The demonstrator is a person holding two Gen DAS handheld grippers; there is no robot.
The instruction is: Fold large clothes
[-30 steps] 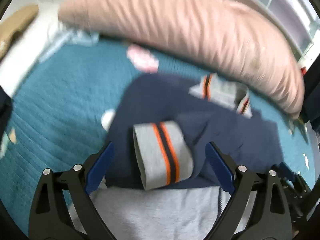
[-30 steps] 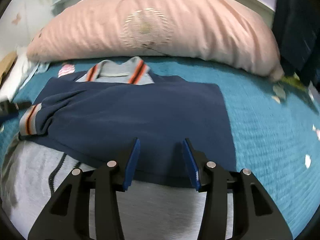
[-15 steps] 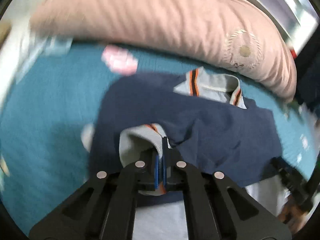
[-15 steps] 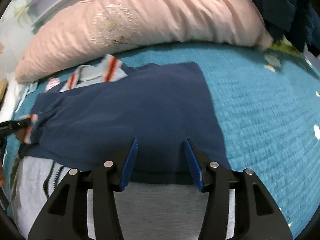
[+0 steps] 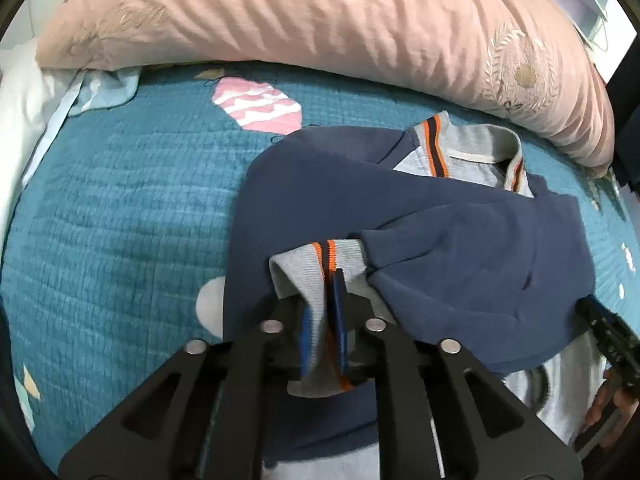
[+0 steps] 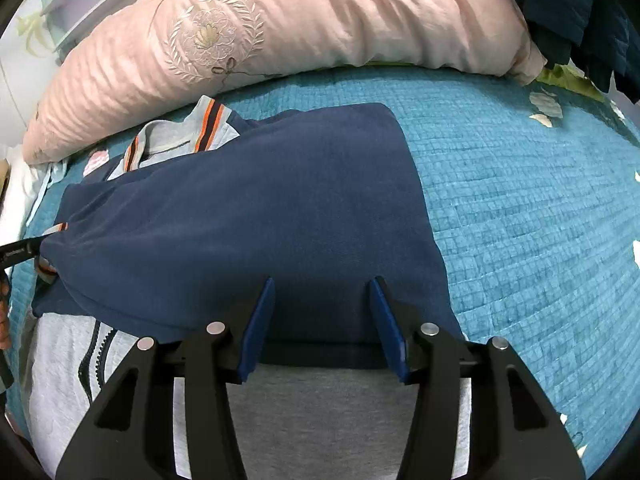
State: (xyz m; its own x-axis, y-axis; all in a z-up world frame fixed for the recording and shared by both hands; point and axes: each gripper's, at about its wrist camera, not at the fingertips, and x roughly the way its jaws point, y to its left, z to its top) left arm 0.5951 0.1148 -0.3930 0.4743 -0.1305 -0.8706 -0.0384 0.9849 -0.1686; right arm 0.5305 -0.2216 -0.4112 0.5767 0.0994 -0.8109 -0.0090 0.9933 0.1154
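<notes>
A navy and grey zip jacket (image 6: pixel 256 216) lies on the teal bedspread, sleeves folded over its chest, with a grey collar (image 5: pixel 468 156) striped orange and navy at the far end. My left gripper (image 5: pixel 320 316) is shut on the grey sleeve cuff (image 5: pixel 316 268) with orange stripes, holding it over the jacket's left side. In the right wrist view the left gripper's tip (image 6: pixel 20 250) shows at the left edge. My right gripper (image 6: pixel 322 320) is open and empty above the jacket's navy and grey boundary; it also shows in the left wrist view (image 5: pixel 608 340).
A large pink pillow (image 6: pixel 280 36) lies along the far side of the bed. The teal quilt (image 6: pixel 520 208) stretches to the right. White and light blue cloth (image 5: pixel 48 92) lies at the far left. Dark garments (image 6: pixel 568 12) hang at the far right.
My left gripper closed on the sleeve cuff and lifted it slightly. My right gripper stayed open over the jacket, shifting a little.
</notes>
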